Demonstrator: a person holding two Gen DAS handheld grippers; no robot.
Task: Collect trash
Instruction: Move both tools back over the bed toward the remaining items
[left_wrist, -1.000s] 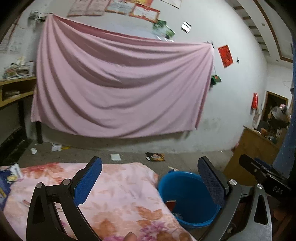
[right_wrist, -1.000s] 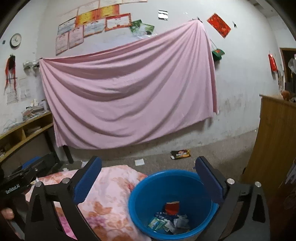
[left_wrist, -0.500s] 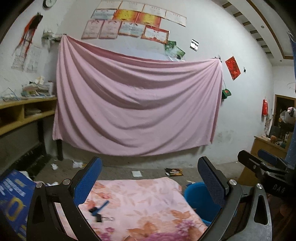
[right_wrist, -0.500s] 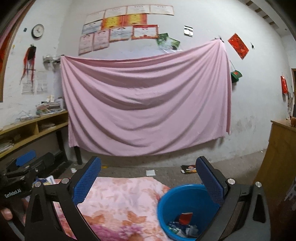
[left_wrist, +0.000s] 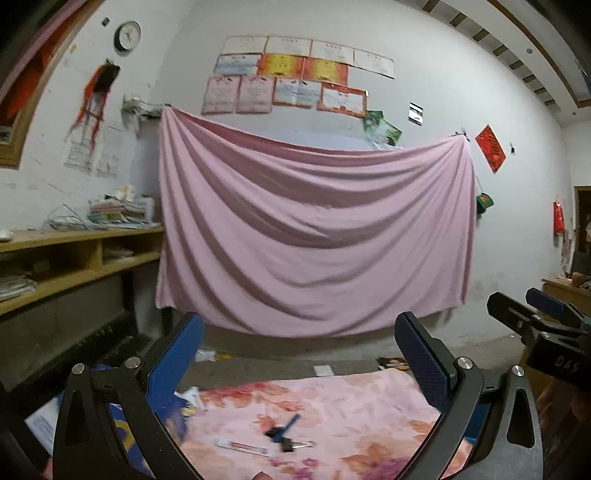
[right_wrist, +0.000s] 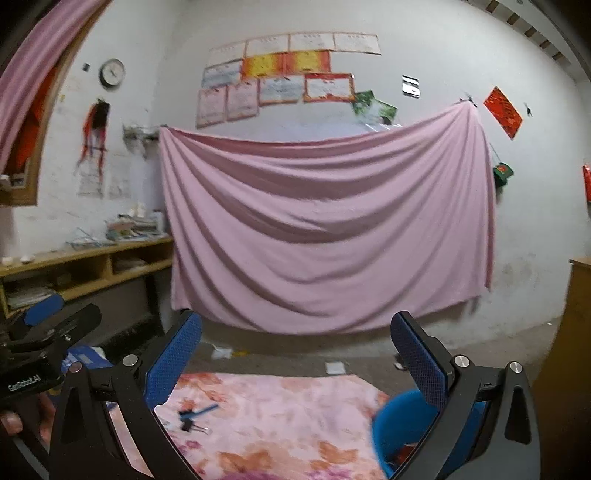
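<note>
Both claws, left claw (left_wrist: 299, 354) & right claw (right_wrist: 295, 350), are held wide w/ nothing gripped; some trash is seen in the blue bin (right_wrist: 391, 424) at the table (right_wrist: 280, 402) edge, a wrapper (left_wrist: 242, 447) is left, approx. partway done.

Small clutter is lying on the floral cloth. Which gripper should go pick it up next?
Left, probably. The left gripper, open and empty, frames the binder clips and the flat packet. The right gripper, also open, sits nearer the blue bucket.
</note>
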